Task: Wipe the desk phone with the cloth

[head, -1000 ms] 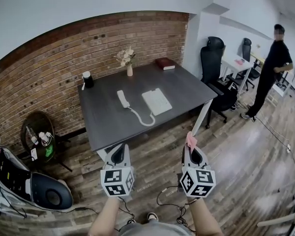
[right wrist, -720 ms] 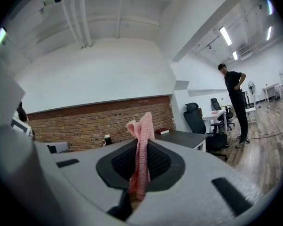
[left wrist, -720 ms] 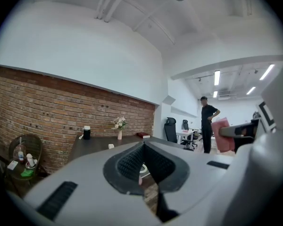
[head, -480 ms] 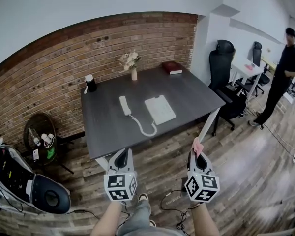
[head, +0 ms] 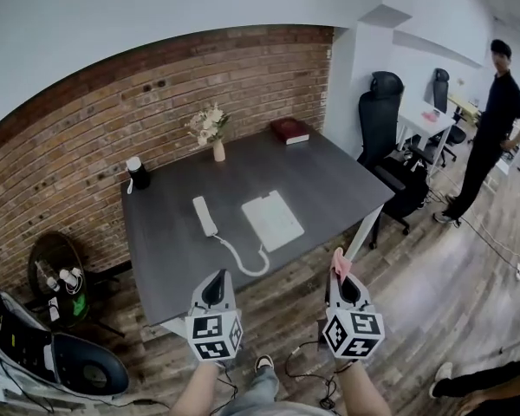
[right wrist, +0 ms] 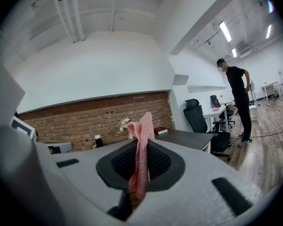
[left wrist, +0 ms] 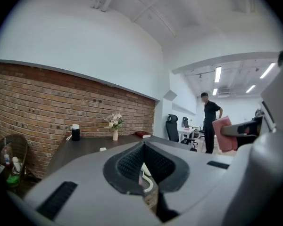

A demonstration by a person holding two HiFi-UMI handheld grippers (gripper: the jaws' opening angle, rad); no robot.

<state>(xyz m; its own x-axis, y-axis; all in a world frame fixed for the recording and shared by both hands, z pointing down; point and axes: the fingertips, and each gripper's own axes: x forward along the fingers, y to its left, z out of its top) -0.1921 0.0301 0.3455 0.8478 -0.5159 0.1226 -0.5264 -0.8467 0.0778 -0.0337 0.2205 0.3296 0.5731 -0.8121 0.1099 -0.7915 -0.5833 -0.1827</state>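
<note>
Your left tongs (head: 214,277) are closed with nothing between the ribbed black pads. Through the narrow seam between them you can glimpse only a bit of the white cord (head: 243,259). Your right tongs (head: 341,277) are clamped on the cloth (right wrist: 143,126), a pink, knitted-looking strip. It stands up out of the pads in a soft fold and also hangs down a little below them.

Both tongs are held out over the plank-patterned wooden floor (head: 433,267), short of the near edge of the bench (head: 329,176), which is a dark grey, matte rectangular top. The desk phone (head: 273,219) lies near the middle of the bench. It is a flat white rectangular base. Its slim white handset (head: 204,216) is off the base and lies on the bench to the left. The curly cord loops between them toward the near edge.

At the back of the bench, against the rough red brick wall (head: 95,120), there are three things:
- a small pale vase of cream flowers (head: 211,130)
- a dark red book (head: 290,130), lying flat
- a black cylinder with a white top (head: 139,173)

A person in black (head: 494,120) stands to the right, past a black office chair (head: 380,111).
</note>
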